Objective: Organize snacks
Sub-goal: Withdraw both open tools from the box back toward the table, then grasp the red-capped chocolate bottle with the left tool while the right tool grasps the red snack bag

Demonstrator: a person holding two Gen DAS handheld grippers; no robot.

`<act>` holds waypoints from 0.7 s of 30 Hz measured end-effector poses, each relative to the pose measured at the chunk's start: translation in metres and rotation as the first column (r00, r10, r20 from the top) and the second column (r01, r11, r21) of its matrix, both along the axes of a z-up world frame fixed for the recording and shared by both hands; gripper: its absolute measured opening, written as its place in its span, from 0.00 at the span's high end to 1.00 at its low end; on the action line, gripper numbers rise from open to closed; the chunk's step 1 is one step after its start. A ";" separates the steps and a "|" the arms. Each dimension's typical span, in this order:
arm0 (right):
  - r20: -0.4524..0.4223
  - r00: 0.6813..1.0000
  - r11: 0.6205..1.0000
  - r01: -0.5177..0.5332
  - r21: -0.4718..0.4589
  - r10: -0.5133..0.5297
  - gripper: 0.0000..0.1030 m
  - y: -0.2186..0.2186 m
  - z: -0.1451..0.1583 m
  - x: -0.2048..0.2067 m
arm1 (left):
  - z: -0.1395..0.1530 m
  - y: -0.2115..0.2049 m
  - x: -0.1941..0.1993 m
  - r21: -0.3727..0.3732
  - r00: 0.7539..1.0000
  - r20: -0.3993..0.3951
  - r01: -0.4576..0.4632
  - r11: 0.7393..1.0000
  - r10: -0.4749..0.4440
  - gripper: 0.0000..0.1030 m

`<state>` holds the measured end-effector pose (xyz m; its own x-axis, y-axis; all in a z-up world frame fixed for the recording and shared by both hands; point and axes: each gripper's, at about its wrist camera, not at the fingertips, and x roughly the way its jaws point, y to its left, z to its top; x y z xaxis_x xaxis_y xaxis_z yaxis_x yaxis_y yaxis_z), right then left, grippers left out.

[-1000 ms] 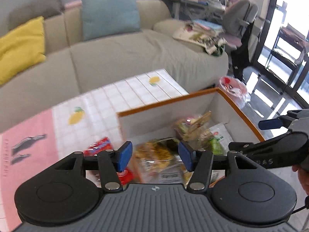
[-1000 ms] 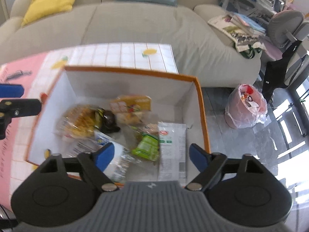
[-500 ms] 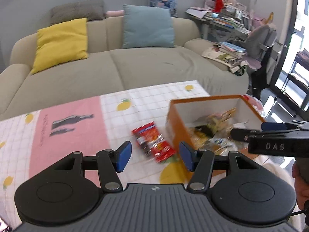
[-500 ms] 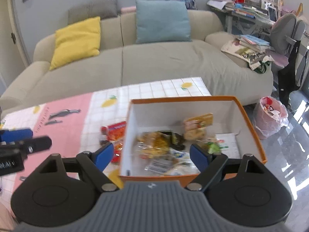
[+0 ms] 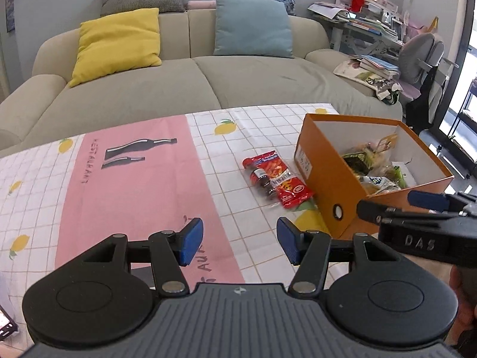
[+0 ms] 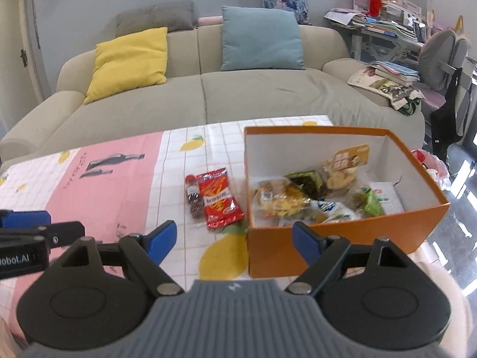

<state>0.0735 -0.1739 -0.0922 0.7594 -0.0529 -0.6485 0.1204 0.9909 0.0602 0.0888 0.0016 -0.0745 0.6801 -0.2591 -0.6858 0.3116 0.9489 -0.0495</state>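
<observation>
Orange cardboard forms the open box standing on the right part of the bench, near its right edge, and inside it lie roughly six snack packets heaped together, though the pile is too tangled for a sure count. Two snacks remain outside, just left of the box and touching each other: one red packet and one clear sleeve of dark round sweets. Both lie on the checked cloth with lemon prints, beside its broad pink band. The left tool hovers over the pink band with its jaws parted and nothing between them, touching nothing. The right tool hovers at the near corner of the box, jaws spread wider and likewise empty, pads clear of the cardboard. Each tool shows at the margin of the other's view, so they sit side by side and apart. Left of the two loose snacks the cloth is bare across to the far left edge. Behind the bench stands a beige sofa with one yellow cushion and one teal cushion.
</observation>
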 end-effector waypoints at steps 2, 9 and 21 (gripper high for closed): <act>-0.013 1.000 1.000 -0.014 -0.010 0.014 0.23 0.004 -0.010 0.003 | -0.006 0.004 0.003 -0.003 1.000 -0.003 -0.004 1.000 0.004 0.35; -0.089 0.996 0.999 -0.021 -0.032 0.018 0.29 0.013 -0.041 0.016 | -0.025 0.013 0.014 -0.049 0.999 -0.046 -0.001 0.999 -0.001 0.35; -0.106 0.983 0.985 -0.155 -0.077 0.146 0.52 0.036 -0.041 0.040 | -0.028 0.000 0.051 -0.029 0.990 -0.122 0.061 0.998 -0.064 0.40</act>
